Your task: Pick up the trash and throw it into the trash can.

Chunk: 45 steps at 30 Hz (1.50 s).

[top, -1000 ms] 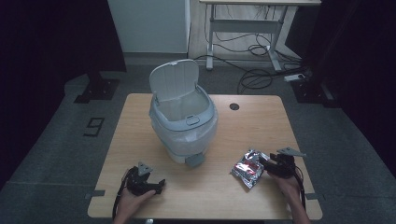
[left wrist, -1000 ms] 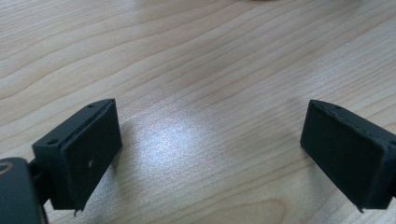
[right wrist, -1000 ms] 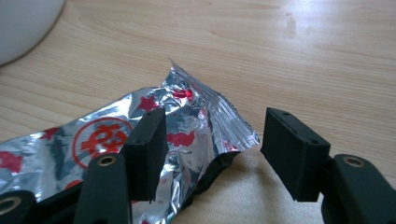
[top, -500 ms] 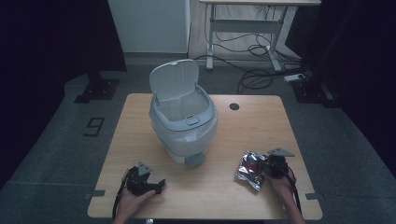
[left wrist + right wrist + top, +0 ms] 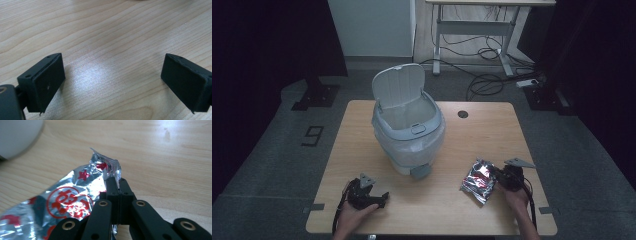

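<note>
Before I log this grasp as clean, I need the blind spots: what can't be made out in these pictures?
- Foil wrapper, right gripper view: the edge pinched by the right gripper is covered by its shut jaws; the bottom-left frame edge cuts off the rest.
- Bin, high view: its floor is hidden by its own walls.
- Wrapper print, high view: glare, too small to read.
- Left gripper, high view: jaws too small.

Looks down along the left gripper, its two black, blocky rectangular jaws spread wide apart with nothing between them. Hovers close over a pale wooden tabletop with fine wavy grain, catching a soft sheen between the jaws.
</note>
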Available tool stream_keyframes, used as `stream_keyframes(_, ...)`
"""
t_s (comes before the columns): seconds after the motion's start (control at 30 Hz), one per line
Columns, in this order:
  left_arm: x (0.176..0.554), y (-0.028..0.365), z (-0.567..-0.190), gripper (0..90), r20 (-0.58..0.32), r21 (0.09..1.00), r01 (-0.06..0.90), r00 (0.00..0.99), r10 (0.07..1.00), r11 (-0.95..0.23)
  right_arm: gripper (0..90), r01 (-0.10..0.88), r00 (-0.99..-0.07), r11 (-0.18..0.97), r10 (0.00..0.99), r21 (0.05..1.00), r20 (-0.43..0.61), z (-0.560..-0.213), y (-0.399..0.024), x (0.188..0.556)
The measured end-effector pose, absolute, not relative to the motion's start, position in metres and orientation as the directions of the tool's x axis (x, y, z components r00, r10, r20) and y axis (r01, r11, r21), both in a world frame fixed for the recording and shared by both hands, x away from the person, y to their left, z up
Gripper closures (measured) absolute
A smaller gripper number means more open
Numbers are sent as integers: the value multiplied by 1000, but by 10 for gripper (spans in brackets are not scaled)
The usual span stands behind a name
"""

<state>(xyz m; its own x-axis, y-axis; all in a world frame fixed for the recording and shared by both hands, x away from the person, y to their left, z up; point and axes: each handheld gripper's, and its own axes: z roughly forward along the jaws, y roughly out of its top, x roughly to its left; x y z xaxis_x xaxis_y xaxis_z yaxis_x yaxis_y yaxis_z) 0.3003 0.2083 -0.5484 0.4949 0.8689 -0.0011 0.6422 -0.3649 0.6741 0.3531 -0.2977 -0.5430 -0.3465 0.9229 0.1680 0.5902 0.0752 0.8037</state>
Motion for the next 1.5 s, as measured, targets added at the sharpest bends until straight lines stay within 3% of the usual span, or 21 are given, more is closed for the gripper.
stream_keyframes(0.13, 300, 208, -548, 49, -1, 674, 642, 495, 869, -365, 900, 569, -354, 4, 904, 823, 240, -531, -305, 347)
stream_keyframes(0.43, 300, 208, -548, 49, -1, 674, 642, 495, 869, -365, 900, 511, -380, -70, 875, 857, 299, -506, -311, 334)
stream_keyframes(1.0, 300, 209, -548, 50, 0, 673, 641, 498, 867, -369, 900, 426, -454, -103, 835, 899, 311, -459, -293, 322)
stream_keyframes(1.5, 300, 208, -548, 50, -1, 675, 641, 496, 868, -366, 900, 341, -518, -130, 800, 931, 302, -397, -272, 329)
